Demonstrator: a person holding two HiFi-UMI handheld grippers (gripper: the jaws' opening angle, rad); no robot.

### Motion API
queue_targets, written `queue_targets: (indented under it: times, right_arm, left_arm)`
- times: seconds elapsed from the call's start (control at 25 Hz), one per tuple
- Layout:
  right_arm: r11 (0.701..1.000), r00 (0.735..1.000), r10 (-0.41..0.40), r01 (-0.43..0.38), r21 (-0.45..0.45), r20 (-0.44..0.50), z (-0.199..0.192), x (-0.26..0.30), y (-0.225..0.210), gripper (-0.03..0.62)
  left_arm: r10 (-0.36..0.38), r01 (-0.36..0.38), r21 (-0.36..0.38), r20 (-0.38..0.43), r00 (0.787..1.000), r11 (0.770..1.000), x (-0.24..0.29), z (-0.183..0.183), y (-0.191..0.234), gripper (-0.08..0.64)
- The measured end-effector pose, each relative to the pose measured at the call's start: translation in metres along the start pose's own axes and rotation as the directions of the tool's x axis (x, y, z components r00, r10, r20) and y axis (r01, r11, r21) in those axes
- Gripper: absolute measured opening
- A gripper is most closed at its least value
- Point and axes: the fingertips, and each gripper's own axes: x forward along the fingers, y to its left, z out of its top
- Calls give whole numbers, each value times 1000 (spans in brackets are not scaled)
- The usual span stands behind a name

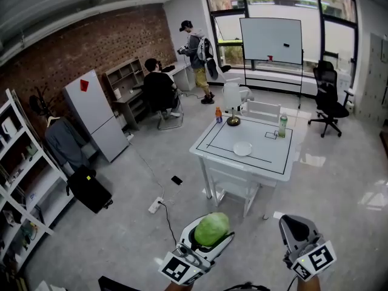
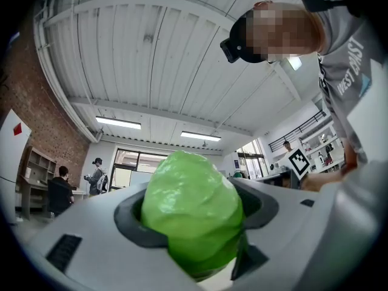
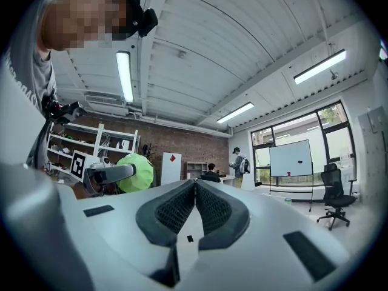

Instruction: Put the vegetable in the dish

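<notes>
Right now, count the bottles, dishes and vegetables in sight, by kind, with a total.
Bottles: 2 (orange bottle, green bottle)
Dishes: 1 (white dish)
Vegetables: 1 (cabbage in the left claw)
Total: 4

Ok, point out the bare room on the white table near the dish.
Bare: white table right of the round white dish, in front of the green bottle; also left of the dish. Crowded: far edge, with orange bottle.
</notes>
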Motion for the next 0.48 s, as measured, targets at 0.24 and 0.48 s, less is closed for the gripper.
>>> queue_targets:
  times: [0.24,0.48]
  right_arm:
    - [1000,1000,31,-31,-4,0,-4,5,-24,8]
    - [1000,1000,24,-24,12,-9,-13,28,-37,8]
  left_arm:
    - [23,-23,-36,6,1000,999,18,-3,-2,305]
    - [17,-17,-47,-11,1000,999,29,-13,22,307]
